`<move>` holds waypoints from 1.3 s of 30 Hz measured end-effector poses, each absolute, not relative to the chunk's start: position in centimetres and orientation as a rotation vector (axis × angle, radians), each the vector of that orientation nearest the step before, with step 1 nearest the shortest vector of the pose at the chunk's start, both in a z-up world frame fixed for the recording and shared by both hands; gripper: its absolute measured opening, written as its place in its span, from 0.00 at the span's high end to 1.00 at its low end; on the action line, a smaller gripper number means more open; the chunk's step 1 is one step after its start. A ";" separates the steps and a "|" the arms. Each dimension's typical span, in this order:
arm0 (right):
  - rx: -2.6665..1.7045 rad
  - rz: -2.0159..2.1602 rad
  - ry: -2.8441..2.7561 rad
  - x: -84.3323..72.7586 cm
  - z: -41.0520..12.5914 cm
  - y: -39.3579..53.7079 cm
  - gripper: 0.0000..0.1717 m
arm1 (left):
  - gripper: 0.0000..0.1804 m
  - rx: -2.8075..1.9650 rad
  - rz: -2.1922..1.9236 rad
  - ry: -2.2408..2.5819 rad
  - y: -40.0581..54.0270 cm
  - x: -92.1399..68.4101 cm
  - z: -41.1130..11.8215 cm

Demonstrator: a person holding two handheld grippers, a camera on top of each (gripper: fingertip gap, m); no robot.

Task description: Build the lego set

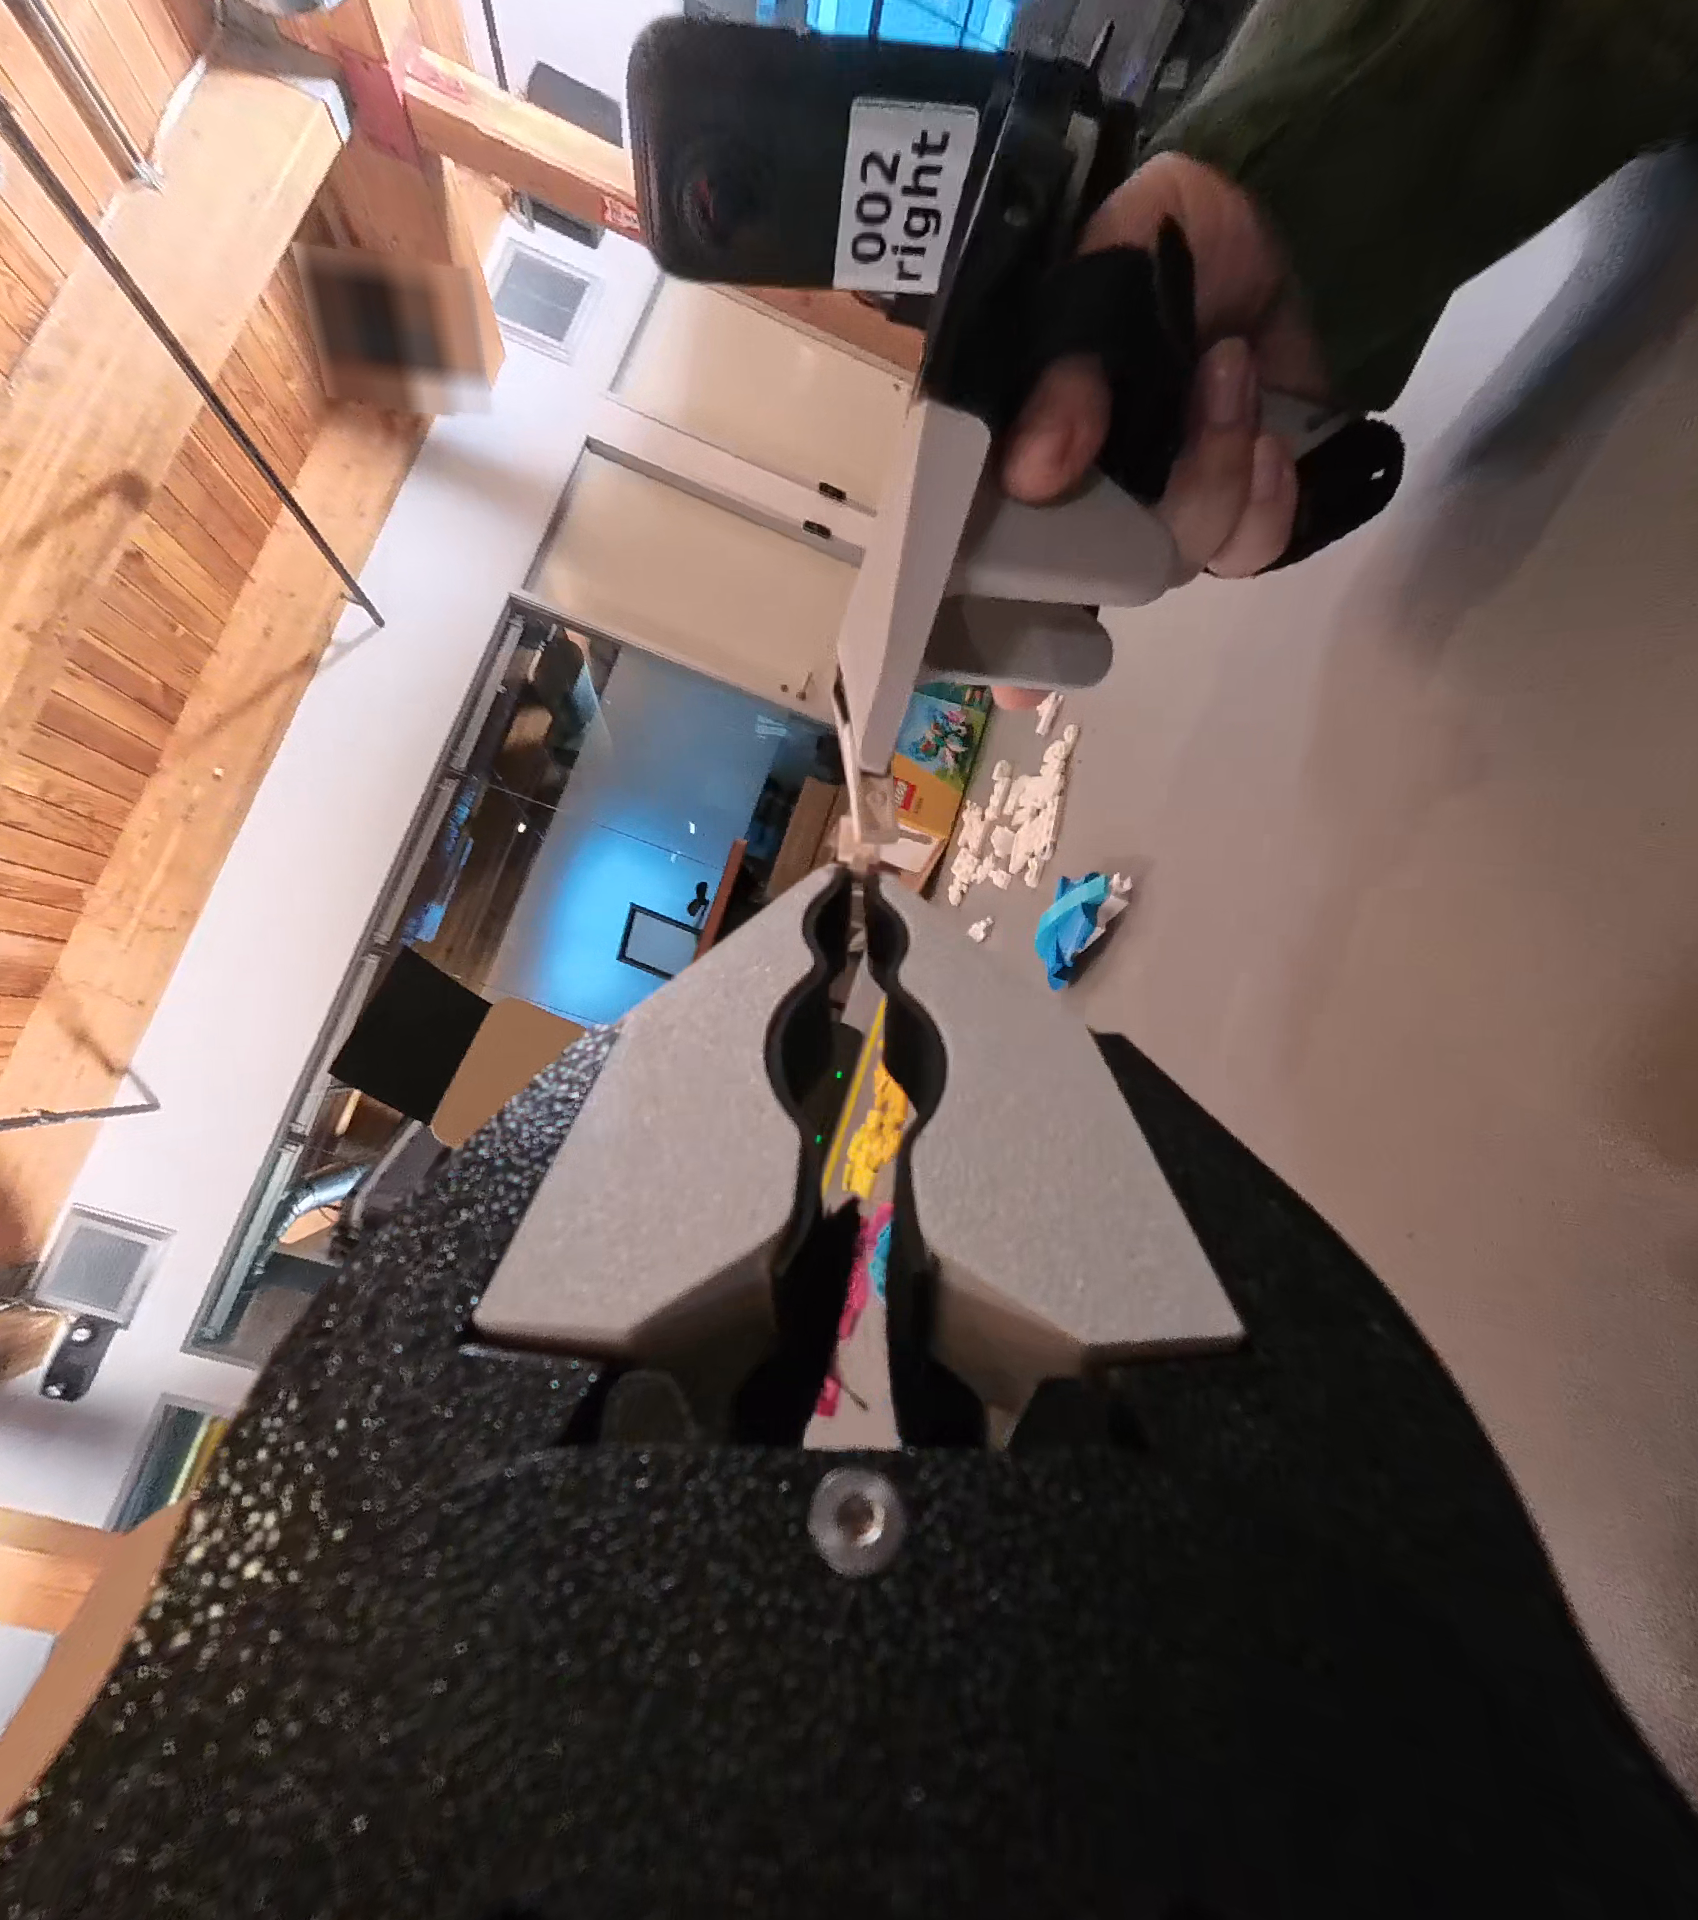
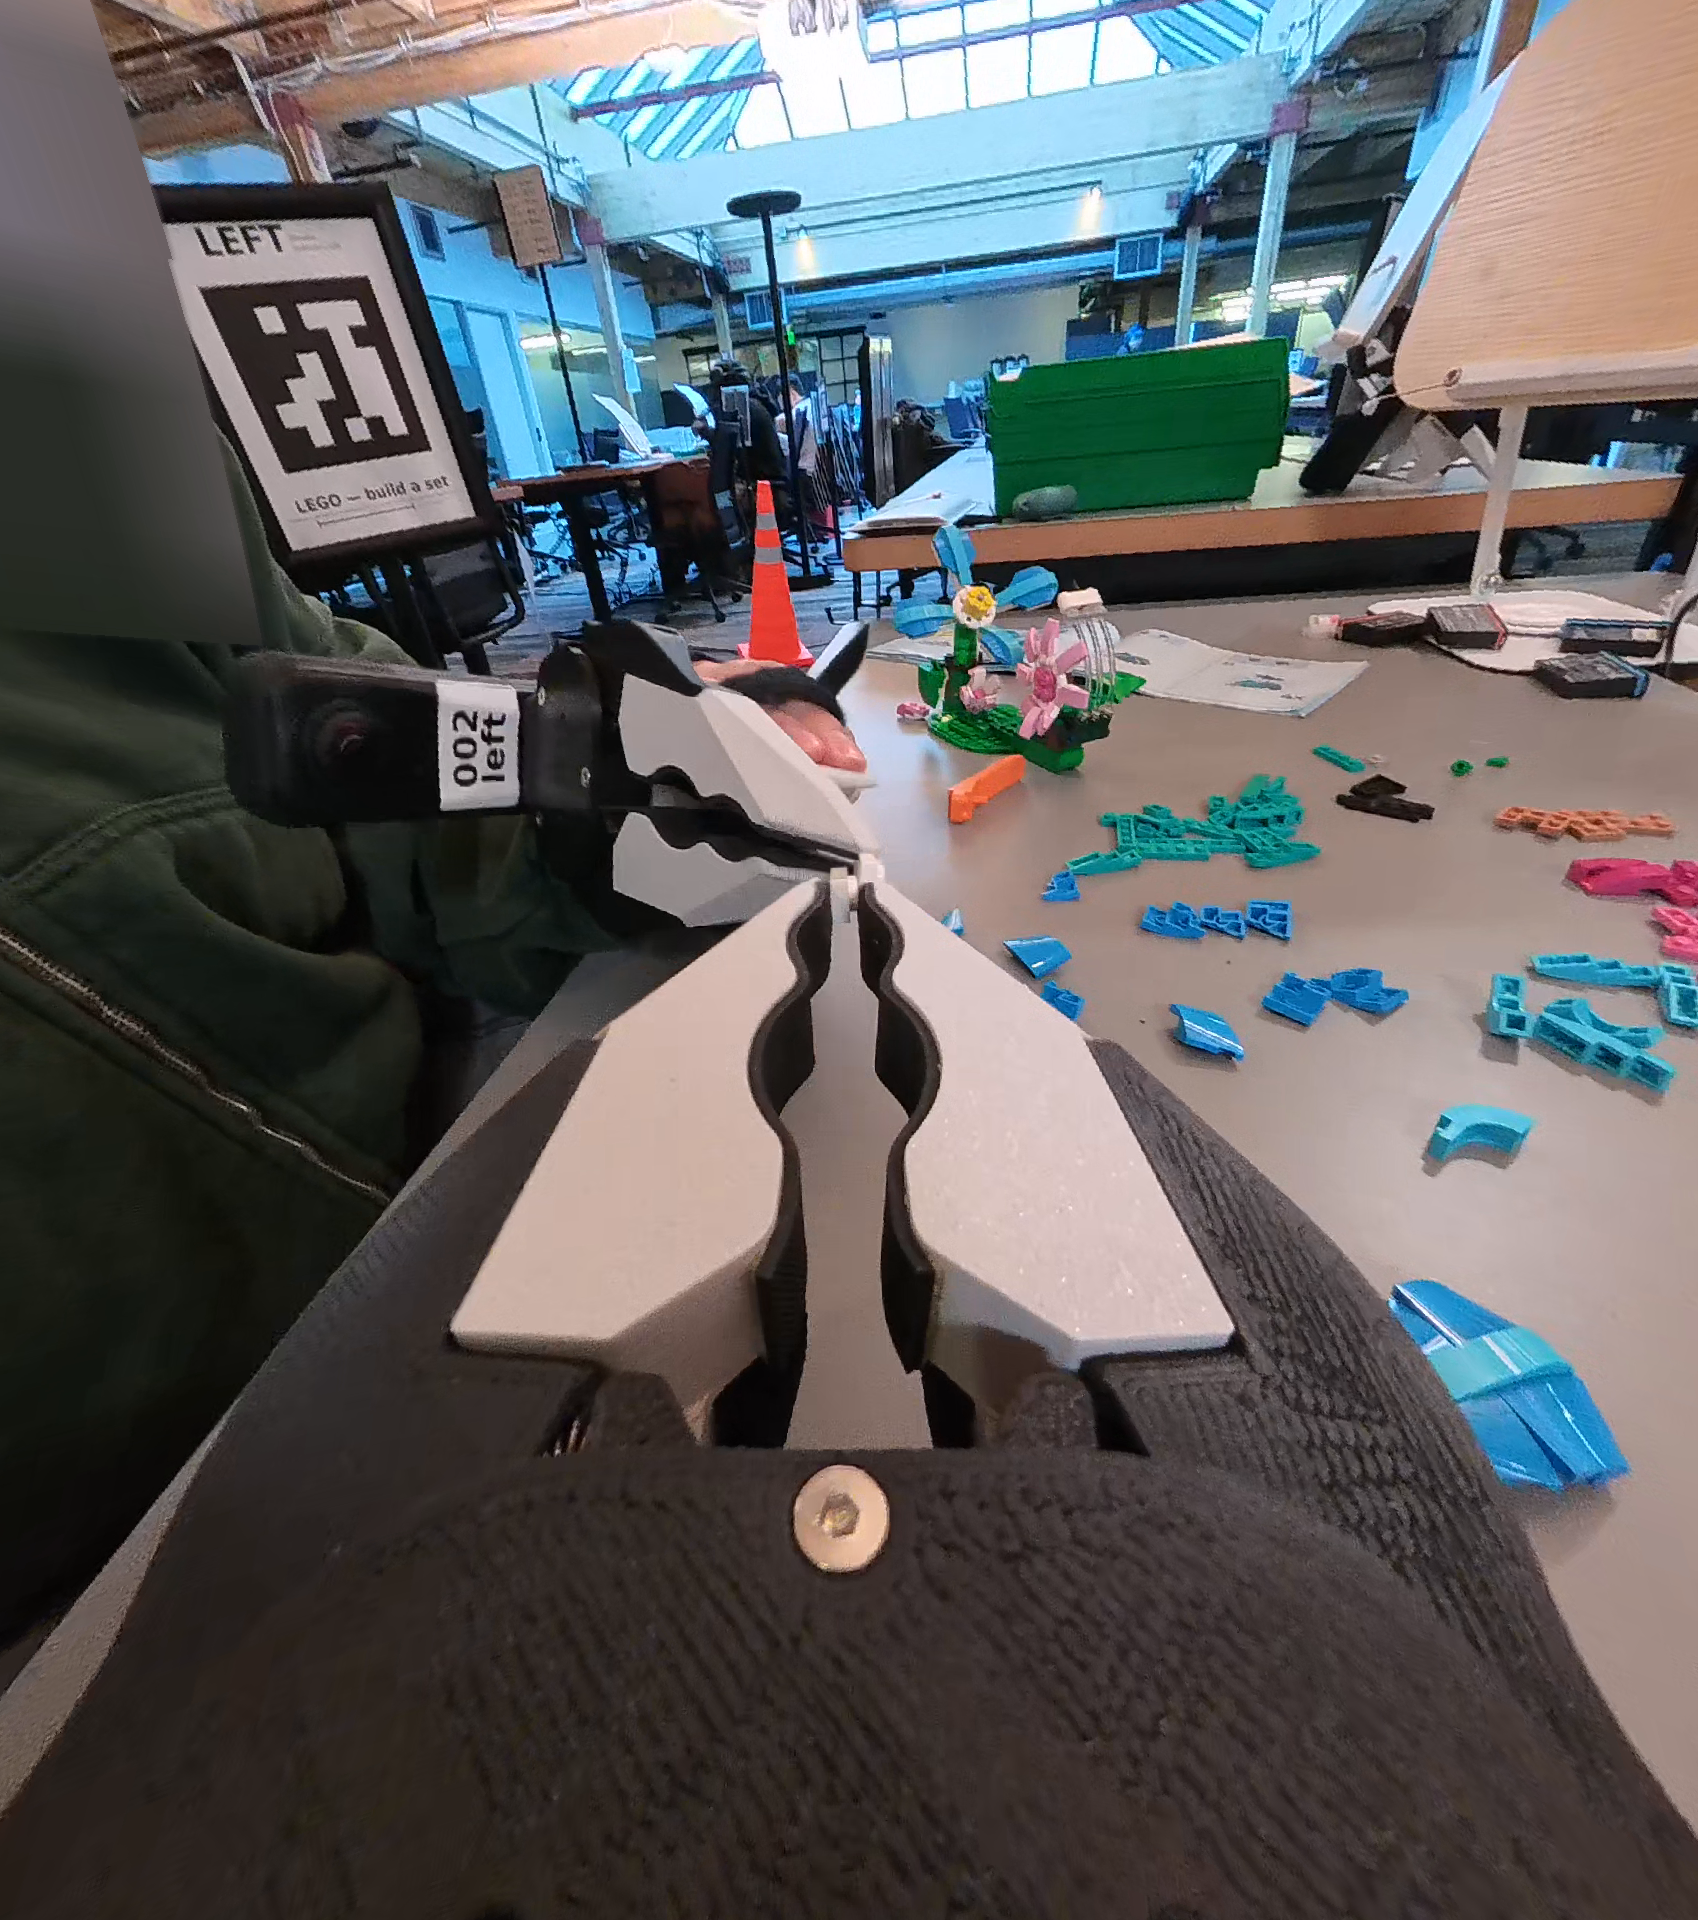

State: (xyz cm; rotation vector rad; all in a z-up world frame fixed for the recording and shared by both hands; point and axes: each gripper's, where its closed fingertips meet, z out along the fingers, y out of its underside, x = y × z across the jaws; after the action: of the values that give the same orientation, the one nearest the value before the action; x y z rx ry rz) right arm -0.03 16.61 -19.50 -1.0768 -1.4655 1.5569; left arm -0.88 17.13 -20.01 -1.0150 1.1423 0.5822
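Both tools meet tip to tip above the grey surface [image 2: 1292, 1195]. The right tool [image 2: 847, 906] is clenched on a small white brick [image 2: 839, 900]; the left tool [image 1: 857, 883] [image 2: 850, 857] is clenched on a second small white piece [image 2: 876, 865] touching it. The step looks like pressing the two together; it calls for squared alignment and firm, steady pressure. Loose blue bricks [image 2: 1219, 920] lie nearby.

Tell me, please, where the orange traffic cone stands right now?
In the right wrist view, the orange traffic cone stands on the floor beyond the table's far edge, left of the flower model.
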 end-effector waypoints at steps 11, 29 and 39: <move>-1.006 1.559 -1.454 0.1 -18.7 16.1 0.98 | 1.00 -0.926 0.655 1.142 16.3 -0.5 -19.3; -0.893 1.920 -1.566 2.1 -18.0 12.8 0.98 | 1.00 -0.823 0.254 1.190 12.5 2.0 -18.6; -0.887 2.063 -1.515 2.6 -17.3 12.8 0.98 | 1.00 -0.809 0.211 1.207 12.0 3.1 -18.8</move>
State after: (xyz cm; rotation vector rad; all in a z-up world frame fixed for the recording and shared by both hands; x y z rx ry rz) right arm 2.56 12.81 -17.28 -0.8873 -1.5150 2.0626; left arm 3.07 11.96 -18.76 -0.8089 1.2072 0.2110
